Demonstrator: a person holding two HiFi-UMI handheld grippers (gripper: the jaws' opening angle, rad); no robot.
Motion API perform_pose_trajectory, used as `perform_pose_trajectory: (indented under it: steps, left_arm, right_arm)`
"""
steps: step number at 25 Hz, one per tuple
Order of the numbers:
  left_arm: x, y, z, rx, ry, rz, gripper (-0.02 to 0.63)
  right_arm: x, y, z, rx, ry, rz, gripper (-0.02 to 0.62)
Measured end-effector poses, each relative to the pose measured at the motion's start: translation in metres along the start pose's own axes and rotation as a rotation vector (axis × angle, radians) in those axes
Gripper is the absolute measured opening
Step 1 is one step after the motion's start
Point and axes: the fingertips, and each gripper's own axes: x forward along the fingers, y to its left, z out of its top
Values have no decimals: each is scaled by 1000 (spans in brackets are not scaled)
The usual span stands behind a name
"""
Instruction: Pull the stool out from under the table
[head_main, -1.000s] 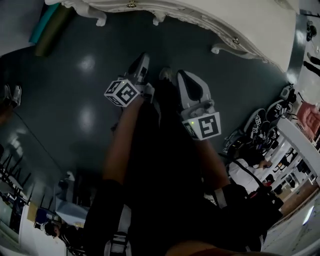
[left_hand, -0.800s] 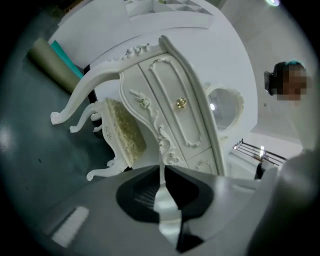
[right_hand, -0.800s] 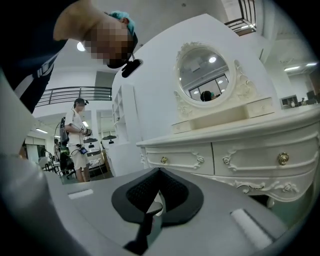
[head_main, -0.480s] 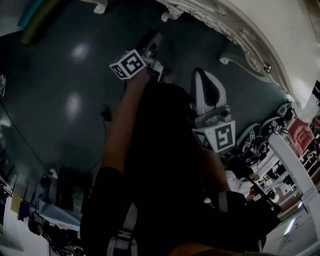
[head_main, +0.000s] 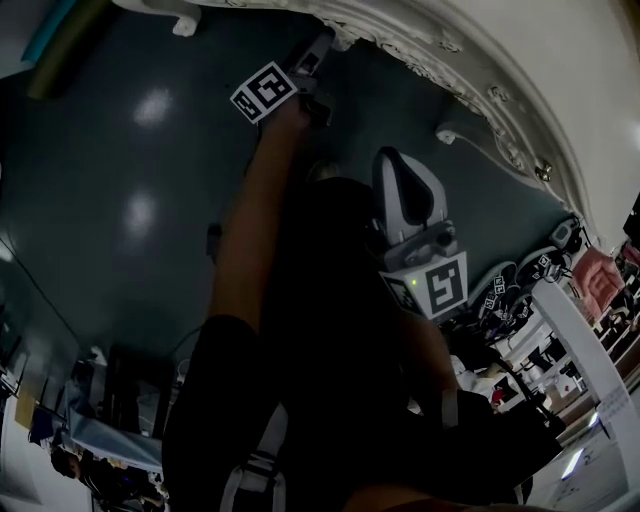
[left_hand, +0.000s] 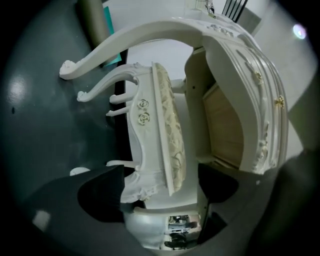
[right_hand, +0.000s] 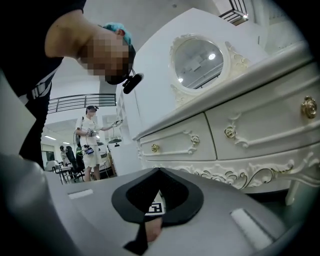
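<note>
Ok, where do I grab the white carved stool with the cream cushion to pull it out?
On the white carved stool, grip the near seat rail under the cream cushion, coming level from the room side. That end faces out from under the white dressing table, and the rail looks firm and narrow.

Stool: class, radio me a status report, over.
Left gripper jaws have just been opening, stool end between them, ungripped; right gripper shut, empty. Stool under table. Nothing seen blocking it.
</note>
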Motion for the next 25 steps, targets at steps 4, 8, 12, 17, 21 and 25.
perform_pose_trajectory:
  steps: [4, 8, 12, 17, 21, 25]
  left_arm:
    - [28, 5, 1, 4, 8, -36, 485]
    - [49, 10, 4, 4, 6, -61, 525]
    - [63, 9, 8, 0, 0, -89, 541]
    - [73, -5, 5, 23, 49, -127, 541]
    - [77, -12, 5, 49, 77, -119, 543]
    - [77, -7, 4, 54, 93, -101, 512]
  right_arm:
    - [3, -8, -6, 4, -1, 22, -1]
    - [5, -9, -10, 10, 3, 45, 0]
    - [5, -12, -14, 12, 11, 61, 0]
    - [-1, -15, -10, 31, 17, 46, 0]
    - [-4, -14, -7, 39, 25, 36, -1]
    - [-7, -14, -9, 48, 36, 27, 0]
